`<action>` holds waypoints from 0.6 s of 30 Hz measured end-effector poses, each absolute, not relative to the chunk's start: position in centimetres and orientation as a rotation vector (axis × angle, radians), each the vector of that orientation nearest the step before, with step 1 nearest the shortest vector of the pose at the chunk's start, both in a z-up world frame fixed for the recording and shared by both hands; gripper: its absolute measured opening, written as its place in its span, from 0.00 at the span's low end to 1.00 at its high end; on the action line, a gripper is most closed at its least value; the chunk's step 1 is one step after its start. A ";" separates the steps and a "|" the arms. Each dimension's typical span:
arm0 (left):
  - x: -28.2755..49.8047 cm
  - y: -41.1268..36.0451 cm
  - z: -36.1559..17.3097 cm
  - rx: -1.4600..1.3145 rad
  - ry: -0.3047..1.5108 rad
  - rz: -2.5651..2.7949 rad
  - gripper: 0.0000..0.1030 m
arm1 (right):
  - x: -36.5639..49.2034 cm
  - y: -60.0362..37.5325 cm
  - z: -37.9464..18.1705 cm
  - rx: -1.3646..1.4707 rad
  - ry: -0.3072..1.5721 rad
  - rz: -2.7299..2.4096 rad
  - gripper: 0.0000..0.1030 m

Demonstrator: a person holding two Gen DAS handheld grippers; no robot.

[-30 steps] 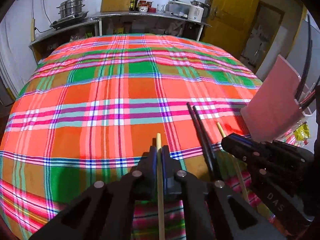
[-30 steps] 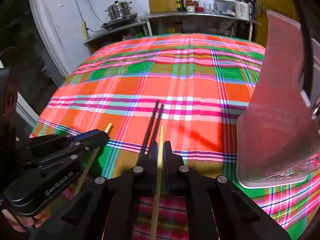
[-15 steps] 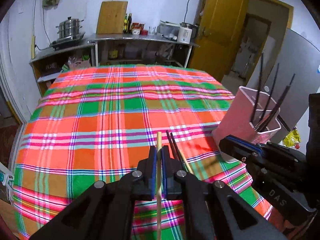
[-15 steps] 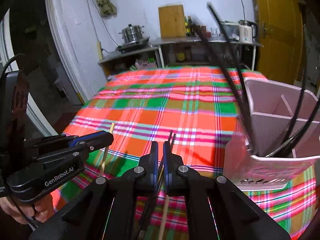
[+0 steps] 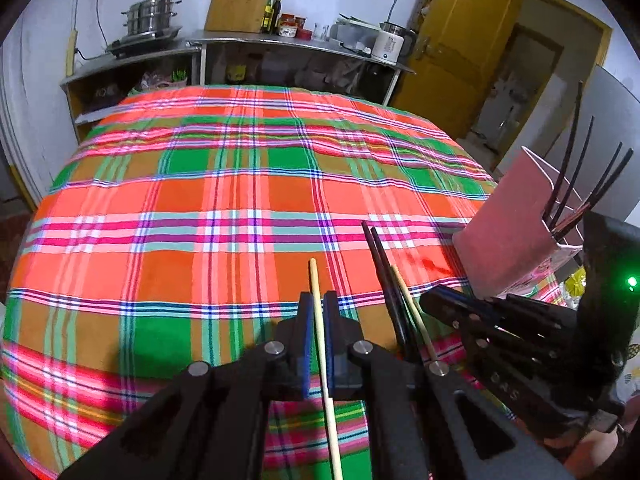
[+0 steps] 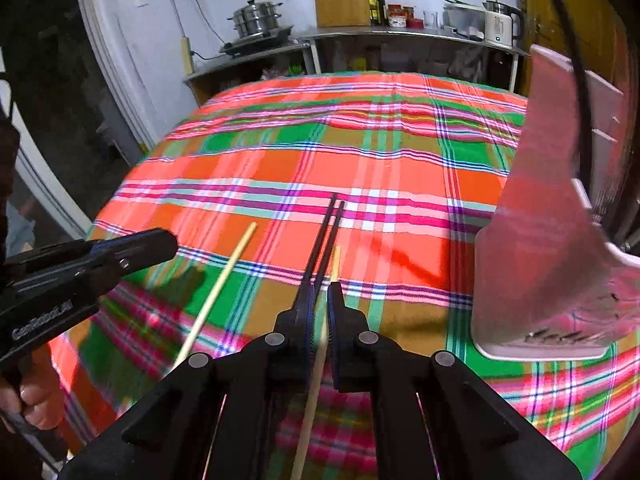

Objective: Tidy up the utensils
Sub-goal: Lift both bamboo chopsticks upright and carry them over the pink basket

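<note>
Wooden chopstick [image 5: 319, 312] pinched lengthwise between left claw [image 5: 317, 320] pads, tip protruding forward.

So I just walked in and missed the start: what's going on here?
A person is sorting chopsticks on the plaid tablecloth with a tool in each hand. The left tool grips one pale wooden chopstick. The right tool, jaws opening, has another pale chopstick between them. Two black chopsticks lie beside it. The pink holder already contains dark ones.

Left gripper [image 6: 96, 264] – blurred white lettering, roughly "GenRobot.AI". Right gripper [image 5: 508, 344] – faint embossed letters, "D S" legible. Holder [image 6: 548, 240] print unreadable.
</note>
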State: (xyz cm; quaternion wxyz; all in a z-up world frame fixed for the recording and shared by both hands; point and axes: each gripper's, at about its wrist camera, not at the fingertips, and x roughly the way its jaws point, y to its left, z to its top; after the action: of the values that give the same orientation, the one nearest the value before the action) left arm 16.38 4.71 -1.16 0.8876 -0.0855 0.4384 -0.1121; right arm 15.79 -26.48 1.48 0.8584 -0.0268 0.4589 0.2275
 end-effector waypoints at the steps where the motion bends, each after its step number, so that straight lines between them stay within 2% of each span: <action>1: 16.6 4.7 -1.4 -0.187 0.915 -0.241 0.06 | 16.0 -26.4 1.3 -0.056 0.967 0.473 0.06; 8: 18.9 3.8 -3.3 -0.189 0.970 -0.264 0.12 | 17.5 -25.6 -0.1 -0.082 1.000 0.462 0.06; 18: 21.0 2.5 -4.9 -0.135 1.025 -0.252 0.12 | 18.7 -24.9 -0.5 -0.109 1.018 0.451 0.06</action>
State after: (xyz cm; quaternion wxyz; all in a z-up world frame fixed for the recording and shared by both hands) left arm 20.96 2.47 -4.89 0.8617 -0.0642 0.4888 -0.1200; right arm 18.75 -24.94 -0.49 0.8477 -0.0515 0.4828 0.2137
